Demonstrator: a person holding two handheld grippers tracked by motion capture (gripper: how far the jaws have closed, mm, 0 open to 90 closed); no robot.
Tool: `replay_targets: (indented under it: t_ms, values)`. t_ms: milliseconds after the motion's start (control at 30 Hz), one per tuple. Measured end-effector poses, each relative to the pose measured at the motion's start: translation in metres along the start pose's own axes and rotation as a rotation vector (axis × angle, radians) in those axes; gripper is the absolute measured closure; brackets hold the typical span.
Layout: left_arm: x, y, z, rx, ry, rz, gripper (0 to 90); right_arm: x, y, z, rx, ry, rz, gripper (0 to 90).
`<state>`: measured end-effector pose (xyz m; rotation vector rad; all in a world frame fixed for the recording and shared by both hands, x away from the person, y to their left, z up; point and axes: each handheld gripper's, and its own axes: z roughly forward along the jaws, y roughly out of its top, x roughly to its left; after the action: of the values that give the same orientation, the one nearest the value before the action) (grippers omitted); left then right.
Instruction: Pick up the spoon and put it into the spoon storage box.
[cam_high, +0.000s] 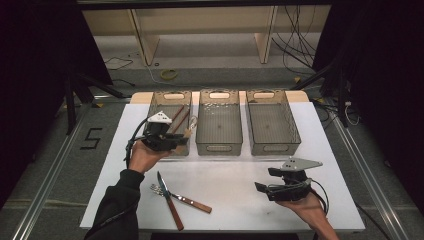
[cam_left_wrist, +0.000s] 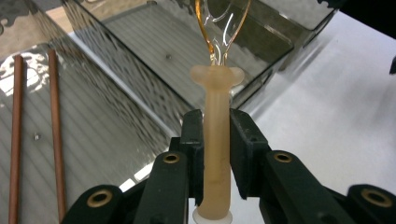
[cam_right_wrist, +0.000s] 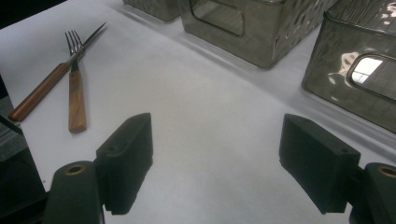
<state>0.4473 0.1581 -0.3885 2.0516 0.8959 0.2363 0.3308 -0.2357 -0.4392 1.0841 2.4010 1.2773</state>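
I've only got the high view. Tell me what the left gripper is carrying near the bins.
Observer: The left gripper is shut on the pale, translucent handle of a utensil with a clear amber head.
Operator: Check what's inside the left bin.
Observer: Two brown chopsticks lie side by side on the ribbed floor of the left bin.
Operator: Report the right gripper's jaws.
Observer: The right gripper is open, with bare white table between its jaws.
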Motion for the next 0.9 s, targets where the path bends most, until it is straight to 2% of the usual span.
replay_targets:
  t_ms: [333,900]
  values:
    - [-0.003,0.025,0.021,-0.003,0.002,0.019,76.1,0.000,0.000,0.000,0.002,0.003,-0.001,26.8]
    - [0.002,0.048,0.054,0.015,0.010,0.000,76.1,-0.001,-0.001,0.001,0.004,0.008,-0.004,26.8]
